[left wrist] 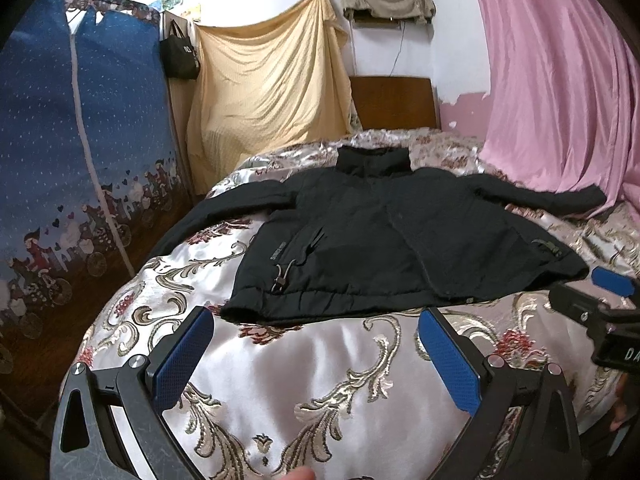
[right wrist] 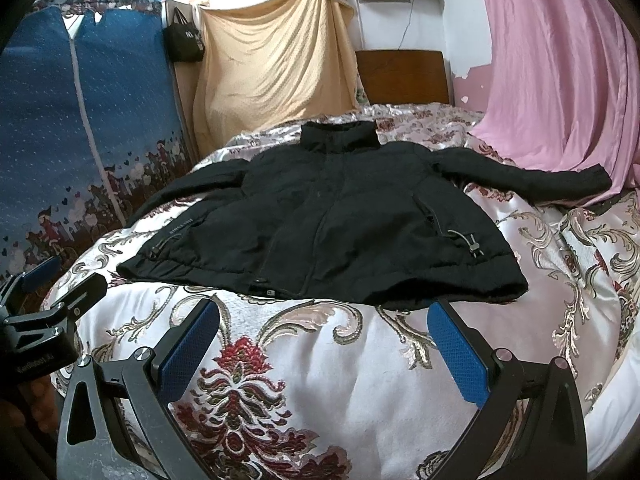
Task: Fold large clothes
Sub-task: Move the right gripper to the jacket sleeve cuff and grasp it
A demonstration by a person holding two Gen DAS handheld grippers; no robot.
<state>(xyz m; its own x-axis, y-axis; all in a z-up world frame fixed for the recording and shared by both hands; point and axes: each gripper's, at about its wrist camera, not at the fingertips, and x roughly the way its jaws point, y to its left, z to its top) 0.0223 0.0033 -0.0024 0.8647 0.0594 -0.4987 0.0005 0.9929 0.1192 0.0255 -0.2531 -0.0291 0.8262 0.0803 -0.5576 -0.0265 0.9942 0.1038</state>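
A black zip jacket (left wrist: 384, 240) lies front up and spread flat on the bed, collar toward the headboard, both sleeves stretched out to the sides. In the right wrist view the same jacket (right wrist: 328, 220) fills the middle of the bed. My left gripper (left wrist: 316, 328) hovers open just short of the hem, nothing between its blue pads. My right gripper (right wrist: 324, 320) is open too, near the hem's right part, and it also shows at the right edge of the left wrist view as the right gripper (left wrist: 612, 284). The left gripper (right wrist: 40, 276) appears at the left edge of the right wrist view.
The bed carries a shiny floral bedspread (left wrist: 320, 380). A blue fabric wardrobe (left wrist: 80, 152) stands close on the left, a yellow cloth (left wrist: 272, 96) hangs behind, a pink curtain (left wrist: 560, 80) drapes onto the bed's right side, and a wooden headboard (left wrist: 394, 102) is at the back.
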